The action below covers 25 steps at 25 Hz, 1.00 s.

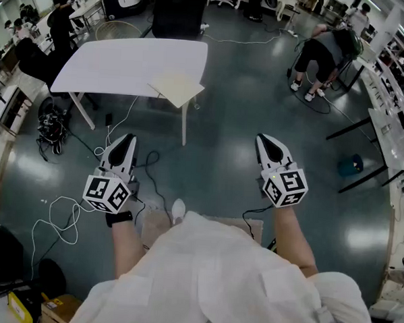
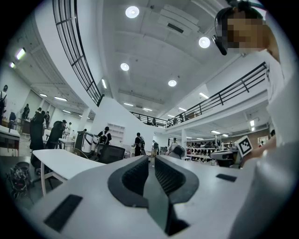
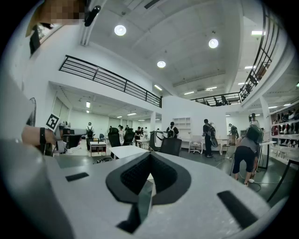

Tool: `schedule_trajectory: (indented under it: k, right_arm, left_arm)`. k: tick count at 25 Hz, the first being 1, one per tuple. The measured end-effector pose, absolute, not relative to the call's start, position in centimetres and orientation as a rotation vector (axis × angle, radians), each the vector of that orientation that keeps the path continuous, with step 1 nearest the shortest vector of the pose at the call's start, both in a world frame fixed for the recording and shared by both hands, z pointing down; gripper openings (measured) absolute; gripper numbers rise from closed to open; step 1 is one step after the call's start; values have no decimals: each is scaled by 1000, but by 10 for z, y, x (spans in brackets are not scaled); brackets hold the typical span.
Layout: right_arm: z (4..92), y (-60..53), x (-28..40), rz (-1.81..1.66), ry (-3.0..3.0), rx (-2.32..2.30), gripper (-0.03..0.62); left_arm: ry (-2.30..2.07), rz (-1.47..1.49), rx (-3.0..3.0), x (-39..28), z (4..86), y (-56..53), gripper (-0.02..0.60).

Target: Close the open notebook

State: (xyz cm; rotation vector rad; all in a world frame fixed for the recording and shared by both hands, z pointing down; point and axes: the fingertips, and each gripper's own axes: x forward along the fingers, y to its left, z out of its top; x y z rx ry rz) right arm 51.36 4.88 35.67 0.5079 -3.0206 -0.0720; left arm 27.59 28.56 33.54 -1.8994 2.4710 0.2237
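The notebook (image 1: 177,88) is a cream, flat shape on the near right corner of the white table (image 1: 119,65), with one corner past the edge; I cannot tell whether it lies open. Both grippers hang over the grey floor, well short of the table and pointing toward it. My left gripper (image 1: 127,138) (image 2: 152,158) has its jaws a narrow slit apart with nothing between them. My right gripper (image 1: 265,137) (image 3: 150,155) is shut, tips touching, and empty. The table (image 2: 60,161) (image 3: 126,150) also shows ahead in both gripper views.
White and black cables (image 1: 64,218) trail over the floor by my left side. A dark chair (image 1: 177,14) stands behind the table. A person (image 1: 322,52) bends over at the far right, near shelving (image 1: 393,113). A cardboard box (image 1: 59,309) sits at bottom left.
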Motion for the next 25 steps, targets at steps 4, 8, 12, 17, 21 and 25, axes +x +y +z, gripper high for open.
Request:
schedule_trajectory:
  k: [4, 8, 12, 17, 21, 25]
  right_arm:
    - [360, 38, 506, -61, -3010, 508, 0]
    - [371, 33, 499, -31, -2990, 519, 0]
    - [374, 24, 481, -28, -2991, 518, 0]
    - [371, 16, 451, 35, -3054, 514, 3]
    - [375, 7, 414, 92, -3062, 533, 5]
    - [378, 3, 368, 45, -3042, 535, 6]
  left_arm:
    - [2470, 220, -1923, 271, 340, 271, 41]
    - [2484, 231, -1933, 262, 346, 267, 41]
    - [2481, 229, -1943, 246, 349, 258, 41]
    - [2492, 233, -1944, 213, 355, 252, 41]
    - [2490, 229, -1940, 175, 360, 252, 41]
    - [2475, 213, -1943, 130, 357, 251, 41]
